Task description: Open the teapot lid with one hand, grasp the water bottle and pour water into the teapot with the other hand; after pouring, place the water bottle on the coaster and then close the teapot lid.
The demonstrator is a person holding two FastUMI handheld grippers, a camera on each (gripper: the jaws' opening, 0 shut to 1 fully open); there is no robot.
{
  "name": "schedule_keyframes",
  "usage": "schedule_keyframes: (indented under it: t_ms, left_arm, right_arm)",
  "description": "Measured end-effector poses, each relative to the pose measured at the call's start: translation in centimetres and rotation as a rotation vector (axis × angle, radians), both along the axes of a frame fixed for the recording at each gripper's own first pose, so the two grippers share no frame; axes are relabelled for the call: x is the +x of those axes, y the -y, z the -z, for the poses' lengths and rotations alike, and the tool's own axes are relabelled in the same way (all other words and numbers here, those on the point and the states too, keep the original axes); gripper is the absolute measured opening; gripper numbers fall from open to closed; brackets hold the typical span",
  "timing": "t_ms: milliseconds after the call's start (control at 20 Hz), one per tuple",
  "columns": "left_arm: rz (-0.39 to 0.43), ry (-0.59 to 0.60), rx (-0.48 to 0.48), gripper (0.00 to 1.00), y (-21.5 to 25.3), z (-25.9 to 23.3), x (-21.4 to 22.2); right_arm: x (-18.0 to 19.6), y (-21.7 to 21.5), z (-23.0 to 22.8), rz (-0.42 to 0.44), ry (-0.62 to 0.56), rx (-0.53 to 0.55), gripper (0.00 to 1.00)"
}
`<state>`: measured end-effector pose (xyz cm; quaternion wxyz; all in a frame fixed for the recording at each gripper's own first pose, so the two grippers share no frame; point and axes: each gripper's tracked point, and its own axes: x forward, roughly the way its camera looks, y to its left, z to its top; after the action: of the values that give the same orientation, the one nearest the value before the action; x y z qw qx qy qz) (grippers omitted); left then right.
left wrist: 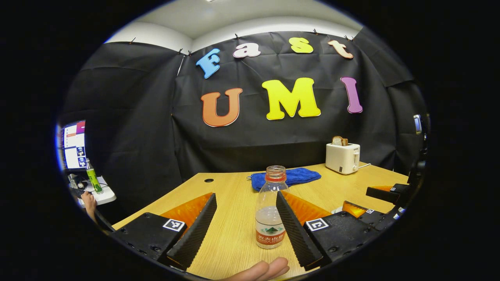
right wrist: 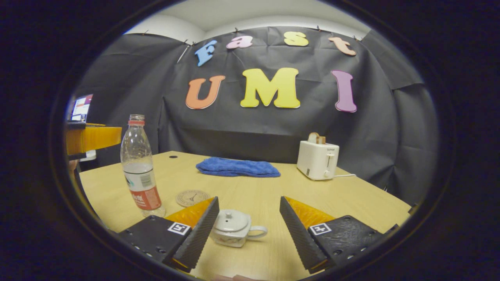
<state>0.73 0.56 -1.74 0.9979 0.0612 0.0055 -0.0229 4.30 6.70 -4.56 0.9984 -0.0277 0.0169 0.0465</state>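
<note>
The left claw (left wrist: 246, 224) stands wide, and the bottle (left wrist: 270, 208) stands upright on the surface (left wrist: 230, 191) between its fingers, nearer the right one, untouched by either. In the right gripper view the bottle (right wrist: 140, 168) is far left, the coaster (right wrist: 192, 198) just right of it, then the teapot (right wrist: 234, 228), lid on, dead ahead of the wide right claw (right wrist: 248, 228) and nearest to it.

Ahead, black cloth (right wrist: 254, 128) drapes the booth's walls beneath a white ceiling (right wrist: 250, 15). A light wooden table (right wrist: 351, 199) spreads below; far left glows a monitor (left wrist: 74, 144) on a small side desk (left wrist: 101, 195).
</note>
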Motion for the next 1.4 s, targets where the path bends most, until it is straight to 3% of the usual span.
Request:
schedule_keyframes:
  t_ms: [150, 350, 450, 500, 550, 650, 1150, 1300, 1400]
  left_arm:
    - [-0.011, -0.015, -0.008, 0.96, -0.4, 0.4, 0.2]
    - [-0.013, -0.028, -0.019, 0.96, -0.6, 0.8, 0.4]
    - [-0.006, -0.023, -0.017, 0.96, -0.4, 0.6, 0.4]
    - [-0.001, -0.019, -0.015, 0.96, -0.5, 0.6, 0.5]
    - [0.003, -0.020, -0.013, 0.96, -0.3, 0.7, 0.5]
    - [0.007, -0.031, -0.018, 0.96, -0.3, 1.0, 0.6]
    - [0.021, -0.043, 0.001, 0.96, -1.3, 0.7, -0.4]
    - [0.090, -0.048, -0.002, 0.96, 0.0, 0.4, -1.4]
    - [0.095, -0.049, 0.014, 0.96, 0.1, 0.4, -1.9]
  right_arm:
    - [0.6, -1.3, 0.5, -0.031, -0.019, 0.006, 0.92]
    - [1.2, -2.2, 1.6, -0.069, -0.062, 0.033, 0.55]
    - [1.1, -2.5, 1.1, -0.072, -0.052, 0.035, 0.32]
    - [1.3, -2.6, 1.5, -0.073, -0.056, 0.026, 0.10]
    - [1.5, -2.5, 1.4, -0.071, -0.050, 0.019, 0.05]
    - [1.3, -2.7, 1.2, -0.083, -0.054, 0.015, 0.00]
    - [-1.4, -2.3, -3.6, -0.113, 0.058, -0.017, 0.00]
    - [-2.5, -1.9, -3.8, -0.117, 0.054, -0.017, 0.00]
    - [-3.0, -1.5, -3.6, -0.116, 0.044, -0.015, 0.00]
